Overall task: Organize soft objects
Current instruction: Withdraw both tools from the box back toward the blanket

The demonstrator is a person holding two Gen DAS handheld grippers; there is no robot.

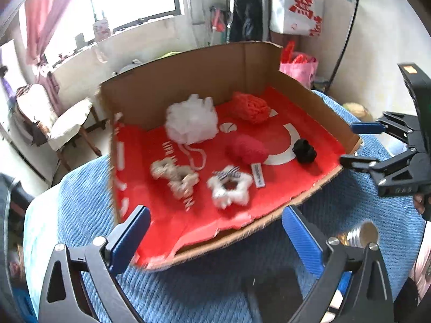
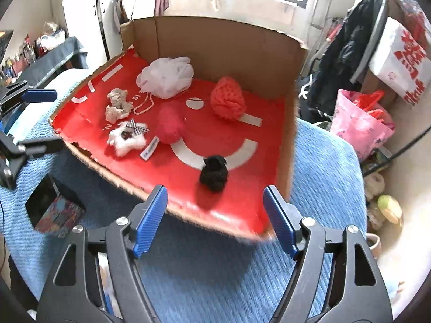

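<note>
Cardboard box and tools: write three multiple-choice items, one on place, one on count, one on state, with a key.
1. Where does the black scrunchie lie in the cardboard box?
A. against the back wall
B. near the open front edge
C. under the white bath pouf

2. How many soft objects lie in the box?
A. four
B. six
C. nine

3. How is the right tool?
A. open, holding nothing
B. shut on the scrunchie
C. shut on the box

Key: B, it sits closest to the front; B, six separate items show; A, nothing sits between its blue pads.

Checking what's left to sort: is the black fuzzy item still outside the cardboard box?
No, the black fuzzy item lies inside the cardboard box, on its red floor.
</note>
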